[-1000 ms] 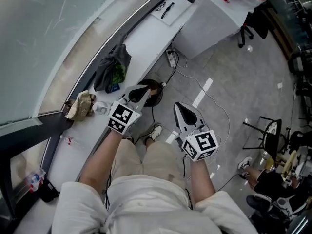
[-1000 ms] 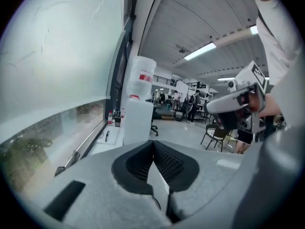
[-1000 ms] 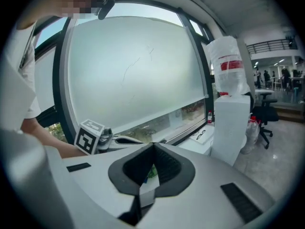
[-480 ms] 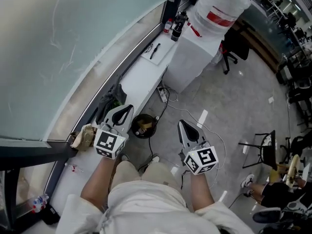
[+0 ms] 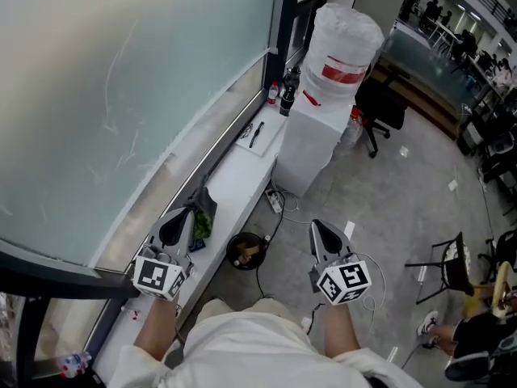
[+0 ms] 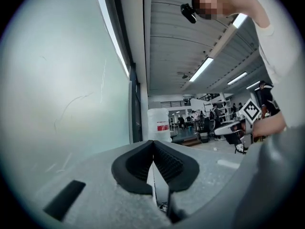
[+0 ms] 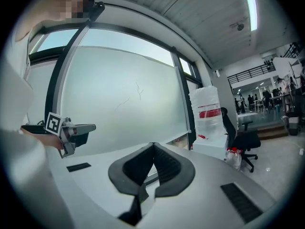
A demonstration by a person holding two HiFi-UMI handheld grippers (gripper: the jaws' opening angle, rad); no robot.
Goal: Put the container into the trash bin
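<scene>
Holding both claws shut, well above the loaded trash bin

Left claw (image 5: 191, 211): jaws pressed together, gripping nothing, held beside the frosted window (image 5: 121, 95).
Right claw (image 5: 316, 224): jaws likewise together, empty, over the grey floor (image 5: 404, 208).
Trash bin (image 5: 231, 255): black, round, on the floor against the white bench (image 5: 234, 176), between both claws.
Container (image 5: 250, 251): pale item lying inside the bin, detail too small to tell.
Dark bag (image 5: 205, 223): on the bench, just beside the left claw.
</scene>
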